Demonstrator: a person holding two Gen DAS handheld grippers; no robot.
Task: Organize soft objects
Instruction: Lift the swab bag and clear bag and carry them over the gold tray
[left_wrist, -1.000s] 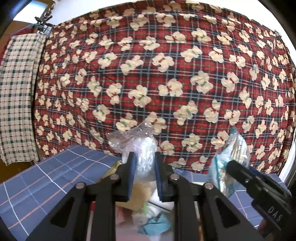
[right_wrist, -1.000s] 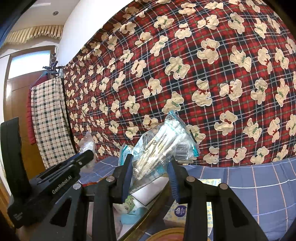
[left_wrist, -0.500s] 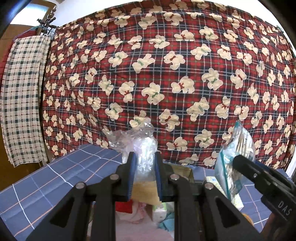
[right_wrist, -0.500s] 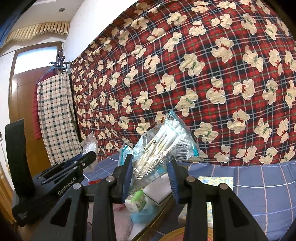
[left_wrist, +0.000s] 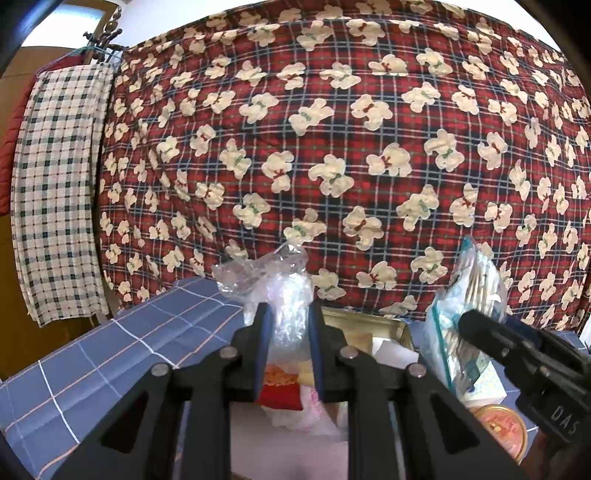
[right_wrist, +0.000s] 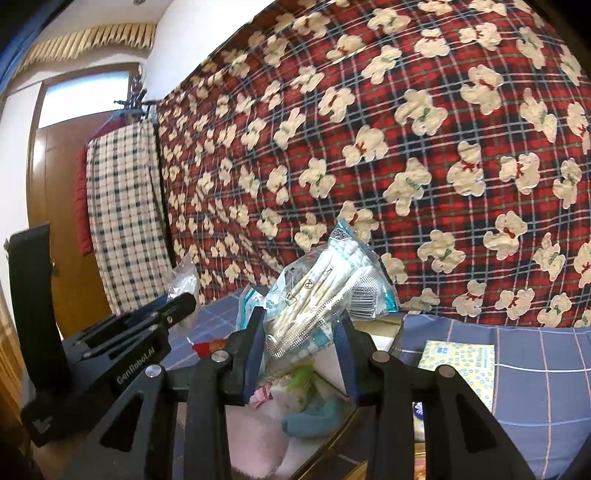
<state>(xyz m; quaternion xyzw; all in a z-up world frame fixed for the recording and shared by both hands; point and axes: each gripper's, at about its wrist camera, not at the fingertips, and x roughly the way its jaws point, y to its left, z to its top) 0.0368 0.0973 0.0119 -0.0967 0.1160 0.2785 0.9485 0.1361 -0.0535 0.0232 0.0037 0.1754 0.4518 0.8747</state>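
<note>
"GenRobot.AI" runs along the left gripper (right_wrist: 181, 306) body at nine o'clock — "DAS" on the right gripper (left_wrist: 476, 325) at four

The open tin (left_wrist: 400, 326) sits on the tablecloth (left_wrist: 129, 347) below my jaws. Right of the tin lie a tissue pack (right_wrist: 460, 363) and a round lid (left_wrist: 498, 424). Behind the tin hangs the bear blanket (left_wrist: 332, 147).

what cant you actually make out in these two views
- Left wrist view: what the clear plastic bag holds; the crinkled film glares.
- Left wrist view: most of the box, behind the left gripper.
- Right wrist view: print on the cotton swab pack, too small; the right gripper hides its base.
</note>
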